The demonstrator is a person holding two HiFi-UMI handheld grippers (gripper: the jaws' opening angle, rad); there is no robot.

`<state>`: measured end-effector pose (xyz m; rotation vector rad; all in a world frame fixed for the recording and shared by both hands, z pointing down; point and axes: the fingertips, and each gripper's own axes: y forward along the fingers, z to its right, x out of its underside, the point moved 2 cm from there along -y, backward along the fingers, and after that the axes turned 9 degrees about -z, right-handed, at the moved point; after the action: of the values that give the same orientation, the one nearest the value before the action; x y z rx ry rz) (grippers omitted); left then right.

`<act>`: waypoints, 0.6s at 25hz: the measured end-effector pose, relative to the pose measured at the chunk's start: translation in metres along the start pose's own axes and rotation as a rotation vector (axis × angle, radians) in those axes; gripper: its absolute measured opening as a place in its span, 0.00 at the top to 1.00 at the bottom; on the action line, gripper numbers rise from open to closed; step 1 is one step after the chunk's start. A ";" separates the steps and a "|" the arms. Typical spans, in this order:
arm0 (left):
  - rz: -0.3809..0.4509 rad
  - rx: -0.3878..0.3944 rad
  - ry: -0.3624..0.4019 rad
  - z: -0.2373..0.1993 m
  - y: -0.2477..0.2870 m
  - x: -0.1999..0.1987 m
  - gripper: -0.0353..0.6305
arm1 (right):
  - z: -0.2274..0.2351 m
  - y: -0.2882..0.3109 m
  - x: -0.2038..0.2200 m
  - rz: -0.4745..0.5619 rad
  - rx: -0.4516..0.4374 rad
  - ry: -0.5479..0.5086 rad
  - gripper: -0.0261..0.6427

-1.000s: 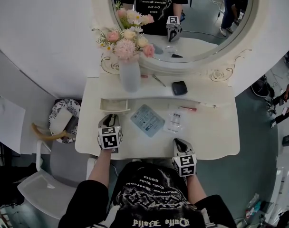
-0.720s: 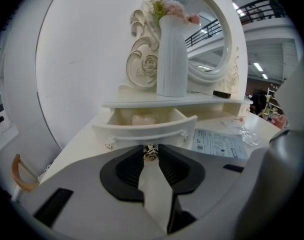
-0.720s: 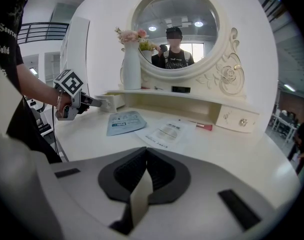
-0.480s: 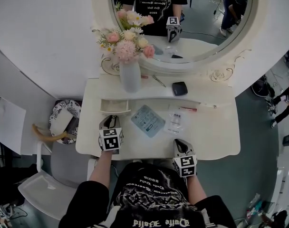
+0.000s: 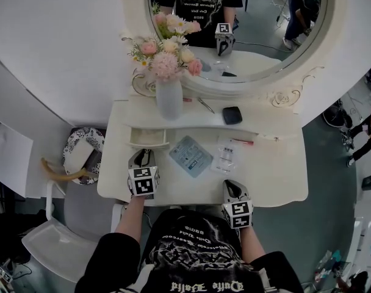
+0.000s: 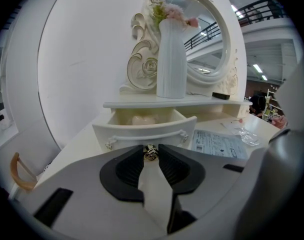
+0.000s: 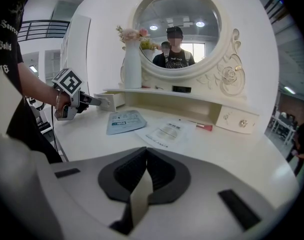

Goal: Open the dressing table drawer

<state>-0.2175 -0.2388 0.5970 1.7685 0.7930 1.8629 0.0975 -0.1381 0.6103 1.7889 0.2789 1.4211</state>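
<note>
The small left drawer of the white dressing table stands pulled out from under the shelf, and a pale thing lies inside it. My left gripper is right in front of it, shut on the drawer's small metal knob, which sits pinched between the jaw tips. My right gripper rests near the table's front edge, right of centre. Its jaws meet with nothing between them. The right gripper view shows the left gripper at the open drawer.
A white vase of flowers stands on the shelf above the drawer, below the round mirror. A blue packet, a clear packet and a red pen lie on the top. A second small drawer at the right is closed.
</note>
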 end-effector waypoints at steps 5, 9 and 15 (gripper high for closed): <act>0.053 0.026 -0.044 0.000 -0.004 0.000 0.79 | 0.003 -0.001 0.000 0.012 -0.001 0.028 0.94; 0.084 0.046 -0.068 -0.005 -0.010 0.000 0.74 | 0.005 -0.001 0.001 0.021 -0.003 0.047 0.94; 0.093 0.052 -0.129 -0.012 -0.019 0.007 0.69 | 0.008 -0.001 0.001 0.023 0.000 0.075 0.94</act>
<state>-0.2311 -0.2214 0.5897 1.9666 0.7284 1.7792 0.1051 -0.1404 0.6106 1.7457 0.2982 1.5064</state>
